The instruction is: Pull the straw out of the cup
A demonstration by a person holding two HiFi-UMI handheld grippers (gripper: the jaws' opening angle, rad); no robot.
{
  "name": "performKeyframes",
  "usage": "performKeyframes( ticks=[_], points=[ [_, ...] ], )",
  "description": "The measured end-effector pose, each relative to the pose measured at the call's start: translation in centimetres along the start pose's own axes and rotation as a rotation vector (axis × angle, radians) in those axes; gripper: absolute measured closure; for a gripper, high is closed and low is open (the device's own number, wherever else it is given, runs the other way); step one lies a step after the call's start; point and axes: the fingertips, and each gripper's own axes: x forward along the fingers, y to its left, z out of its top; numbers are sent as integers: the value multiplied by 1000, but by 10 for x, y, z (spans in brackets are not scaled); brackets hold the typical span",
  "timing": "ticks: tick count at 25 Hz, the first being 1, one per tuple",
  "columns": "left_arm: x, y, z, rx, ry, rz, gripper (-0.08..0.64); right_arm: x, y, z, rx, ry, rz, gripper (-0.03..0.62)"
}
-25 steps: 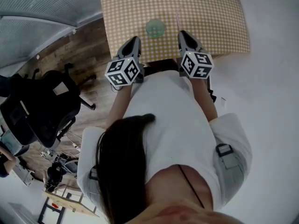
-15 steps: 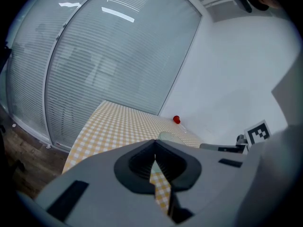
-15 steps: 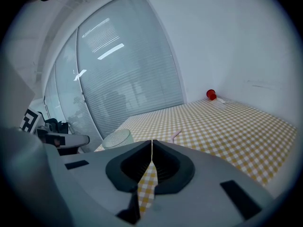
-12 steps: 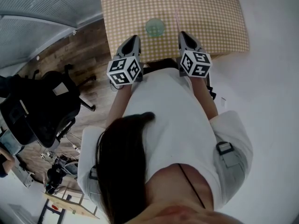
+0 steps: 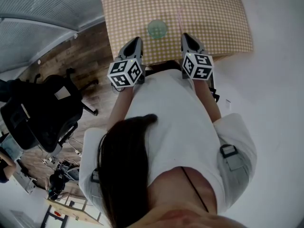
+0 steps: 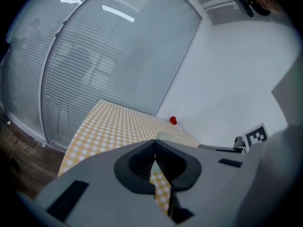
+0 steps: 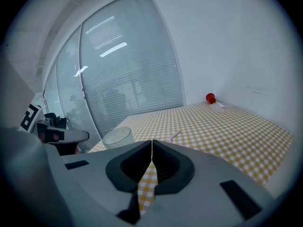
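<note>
Right jaws: the right gripper (image 7: 151,148) has its two jaws pressed together, with nothing between them.
Left jaws: the left gripper (image 6: 155,151) is closed too; the tips meet and only the cloth shows through the narrow gap lower down.
Straw: the pink straw (image 7: 175,136) lies flat on the cloth, out of the cup. It is just ahead of the right jaws' tips and a little to their right. No jaw touches it.
Cup: the pale cup (image 7: 117,137) stands upright. It is ahead of the right jaws and to their left, and ahead of the left jaws and slightly to their right. It is apart from the straw.
Between the grippers: from above, the cup is ahead of the gap between the two grippers, and both tips stop short of it.
Table: the yellow checkered cloth (image 7: 227,131) spreads out ahead of both jaws.
Far end: a small red thing (image 7: 210,98) sits well beyond the jaws, near the wall.
</note>
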Motion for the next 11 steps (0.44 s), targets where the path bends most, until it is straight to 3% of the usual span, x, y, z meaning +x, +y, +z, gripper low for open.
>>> performKeyframes(
  ticks=[11],
  points=[
    [6,6,1,-26,-6,1,549,8,1,1,-20,10,5,557]
  ],
)
